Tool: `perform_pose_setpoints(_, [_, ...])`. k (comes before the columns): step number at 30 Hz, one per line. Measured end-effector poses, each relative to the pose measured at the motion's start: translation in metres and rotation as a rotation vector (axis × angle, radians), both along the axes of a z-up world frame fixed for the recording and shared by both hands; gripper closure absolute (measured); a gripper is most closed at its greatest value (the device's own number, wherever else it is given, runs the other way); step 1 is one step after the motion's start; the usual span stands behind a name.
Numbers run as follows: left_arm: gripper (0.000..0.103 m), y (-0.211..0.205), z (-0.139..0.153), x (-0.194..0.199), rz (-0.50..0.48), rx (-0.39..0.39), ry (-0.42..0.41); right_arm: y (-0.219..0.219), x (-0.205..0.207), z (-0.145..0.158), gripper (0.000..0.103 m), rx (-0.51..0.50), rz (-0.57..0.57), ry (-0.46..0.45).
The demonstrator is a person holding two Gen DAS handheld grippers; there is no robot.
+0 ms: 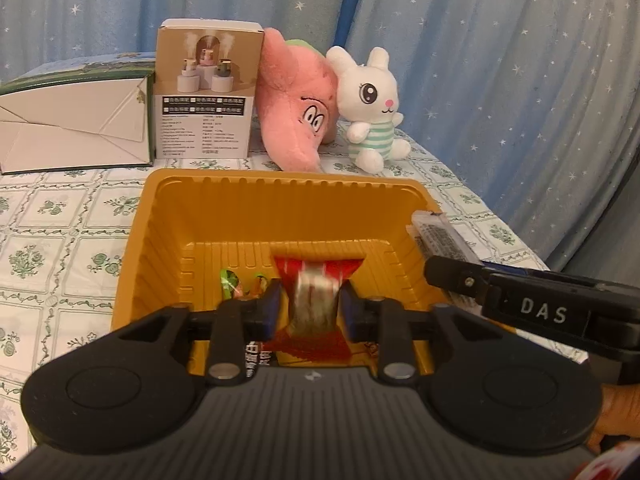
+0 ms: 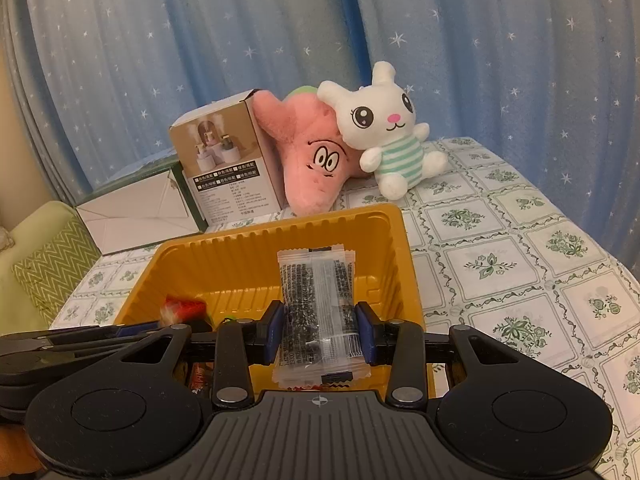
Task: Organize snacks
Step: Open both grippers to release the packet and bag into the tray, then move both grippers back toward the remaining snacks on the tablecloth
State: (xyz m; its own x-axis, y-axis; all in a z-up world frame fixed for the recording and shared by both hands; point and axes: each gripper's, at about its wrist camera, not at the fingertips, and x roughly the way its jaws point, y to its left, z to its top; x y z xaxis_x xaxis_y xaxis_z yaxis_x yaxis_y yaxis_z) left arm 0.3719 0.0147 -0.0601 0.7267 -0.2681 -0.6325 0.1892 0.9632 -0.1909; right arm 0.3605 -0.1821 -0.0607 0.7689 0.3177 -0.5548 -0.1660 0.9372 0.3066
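Over the yellow tray [image 1: 168,216], both grippers carry a snack, and the step in hand looks like dropping each into it. The left gripper [image 1: 310,308] has its fingers closed on a red packet [image 1: 316,280], pinched at its twisted middle and blurred with motion, above the tray floor where a green-wrapped sweet [image 1: 229,280] already lies. The right gripper [image 2: 320,334] has its fingers clamped across the lower half of a clear packet of black sesame bars [image 2: 316,300], held upright above the tray's near right part (its top edge stands clear of the far wall in the right wrist view). To do this well, I would lower each packet until it is just above the floor before letting go, since a release from height could bounce a light wrapper off the ribbed wall. The two grippers are close together, the right one's arm crossing the tray's right rim in the left wrist view, so letting go one at a time seems safer. The sesame packet is long; tilting it flat before release should keep it from leaning on the wall. Behind the tray on the bench [image 2: 520,240] sit a pink plush [image 2: 316,168], a white rabbit plush [image 2: 384,128] and a carton [image 2: 228,160], well apart from the work.
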Motion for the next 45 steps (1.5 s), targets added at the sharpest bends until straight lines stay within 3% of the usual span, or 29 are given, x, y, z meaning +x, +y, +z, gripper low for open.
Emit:
perform_pose_setpoints(12, [0.055,0.029,0.006,0.0,0.085,-0.023,-0.008,-0.001,0.0,-0.001,0.064,0.012,-0.002,0.006])
perform_pose_setpoints(22, [0.051,0.029,0.006,-0.002,0.08,-0.024,-0.013,-0.003,0.001,0.0,0.064,0.051,-0.002,0.0])
perform_pose_setpoints(24, [0.051,0.029,0.007,-0.002,0.084,-0.024,-0.013,-0.006,0.0,0.002,0.058,0.068,-0.009,-0.007])
perform_pose_setpoints(26, [0.051,0.03,0.007,-0.003,0.086,-0.022,-0.015,-0.009,-0.001,0.002,0.044,0.083,-0.031,-0.015])
perform_pose_setpoints(45, [0.048,0.019,0.015,-0.022,0.039,0.004,-0.05,-0.028,-0.018,0.014,0.044,0.075,-0.101,-0.085])
